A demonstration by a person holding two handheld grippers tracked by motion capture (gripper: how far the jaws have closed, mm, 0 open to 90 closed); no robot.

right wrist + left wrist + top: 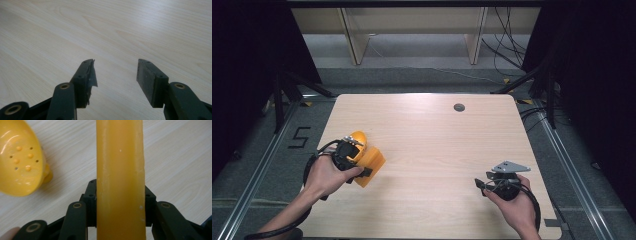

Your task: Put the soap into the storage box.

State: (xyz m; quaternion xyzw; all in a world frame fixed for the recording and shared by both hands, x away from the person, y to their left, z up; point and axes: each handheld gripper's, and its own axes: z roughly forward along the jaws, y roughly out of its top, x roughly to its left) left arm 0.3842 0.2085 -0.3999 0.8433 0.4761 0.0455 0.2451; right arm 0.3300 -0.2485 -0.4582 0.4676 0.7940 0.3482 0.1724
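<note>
My left gripper [366, 165] is shut on an orange-yellow rectangular block [375, 159] at the table's left side. In the left gripper view the block [120, 157] stands upright between the two black jaws of that gripper [120, 188], and their pads press on its sides. A yellow rounded dish with small holes [20, 160] lies on the wood just beside the block; from above this dish [359, 136] sits just behind the left hand. My right gripper [480, 184] rests low at the table's right front. Its jaws [116, 67] stand open with bare wood between them.
The light wooden table [427, 140] has a round grey grommet [459, 107] near its far edge. Behind the table stand pale wooden shelf legs [354, 40], and black cables [507, 45] run along the floor at the right.
</note>
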